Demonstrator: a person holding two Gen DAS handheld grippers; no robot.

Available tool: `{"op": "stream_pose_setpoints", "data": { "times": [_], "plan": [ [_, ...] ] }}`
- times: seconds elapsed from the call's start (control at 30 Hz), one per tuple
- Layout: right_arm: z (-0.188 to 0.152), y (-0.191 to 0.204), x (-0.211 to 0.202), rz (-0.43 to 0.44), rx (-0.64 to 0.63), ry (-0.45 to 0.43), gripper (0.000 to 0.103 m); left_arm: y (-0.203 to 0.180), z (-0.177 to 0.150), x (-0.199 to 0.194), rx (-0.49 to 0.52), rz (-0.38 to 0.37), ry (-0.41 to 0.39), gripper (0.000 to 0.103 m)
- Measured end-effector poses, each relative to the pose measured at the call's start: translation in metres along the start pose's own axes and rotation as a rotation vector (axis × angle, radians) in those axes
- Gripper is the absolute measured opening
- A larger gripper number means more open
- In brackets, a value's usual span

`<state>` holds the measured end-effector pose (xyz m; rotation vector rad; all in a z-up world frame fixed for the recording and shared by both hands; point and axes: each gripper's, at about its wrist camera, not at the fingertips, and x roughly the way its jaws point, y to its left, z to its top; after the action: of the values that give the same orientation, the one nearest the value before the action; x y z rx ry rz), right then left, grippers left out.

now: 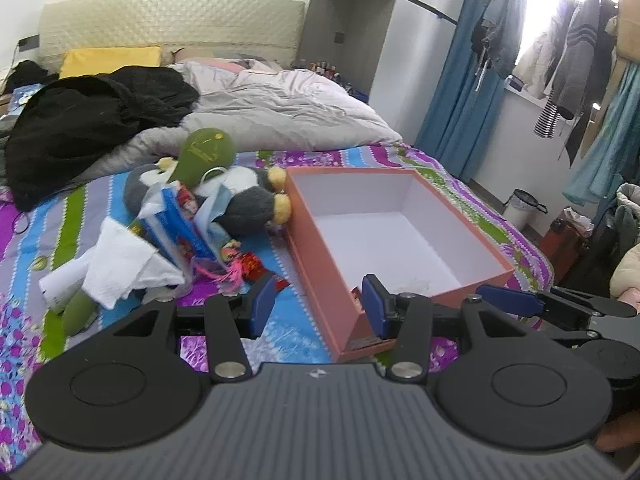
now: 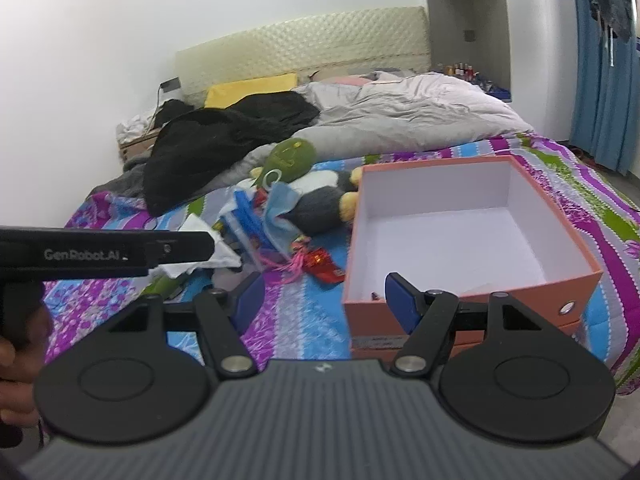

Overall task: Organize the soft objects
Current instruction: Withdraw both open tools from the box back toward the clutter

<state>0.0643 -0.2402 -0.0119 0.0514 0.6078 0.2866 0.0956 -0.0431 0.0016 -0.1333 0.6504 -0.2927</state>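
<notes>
1. Left wrist view: the left gripper hovers low over the bedspread, jaws apart and holding nothing, one blue pad just above the near corner of the salmon box.
2. The box sits open on the striped purple, blue and green bedspread; its white inside looks nearly bare (something small lies at the near wall, too small to name).
3. Just left of the box lies the soft pile: a grey penguin plush with yellow feet touching the box wall, a green plush resting on top of it, a blue packet, and white cloth further left.
4. Beyond the box, a rumpled pale duvet, black clothing and a yellow pillow lie before a padded headboard.
5. Right of the box, blue curtains and hanging clothes frame a bright window.
6. Right wrist view: the right gripper has its jaws apart too, empty, at the box's near wall.
</notes>
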Motion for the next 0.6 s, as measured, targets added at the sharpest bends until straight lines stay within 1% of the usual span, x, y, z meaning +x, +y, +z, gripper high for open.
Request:
{"op": "stream_pose_setpoints", "data": {
  "times": [0.13,0.27,0.47,0.6],
  "plan": [
    [-0.007,0.012,0.001,0.015,-0.013,0.015,0.069,0.012,-0.012,-0.006,-0.019,0.025,0.012,0.054],
    [-0.015,0.025,0.007,0.033,-0.027,0.041,0.069,0.028,-0.024,-0.011,-0.062,0.042,0.024,0.054],
    [-0.021,0.044,0.011,0.054,-0.058,0.056,0.069,0.048,-0.045,-0.024,-0.109,0.076,0.034,0.054],
    [-0.029,0.054,0.016,0.075,-0.062,0.080,0.069,0.061,-0.060,-0.031,-0.142,0.110,0.044,0.054]
  ]
}}
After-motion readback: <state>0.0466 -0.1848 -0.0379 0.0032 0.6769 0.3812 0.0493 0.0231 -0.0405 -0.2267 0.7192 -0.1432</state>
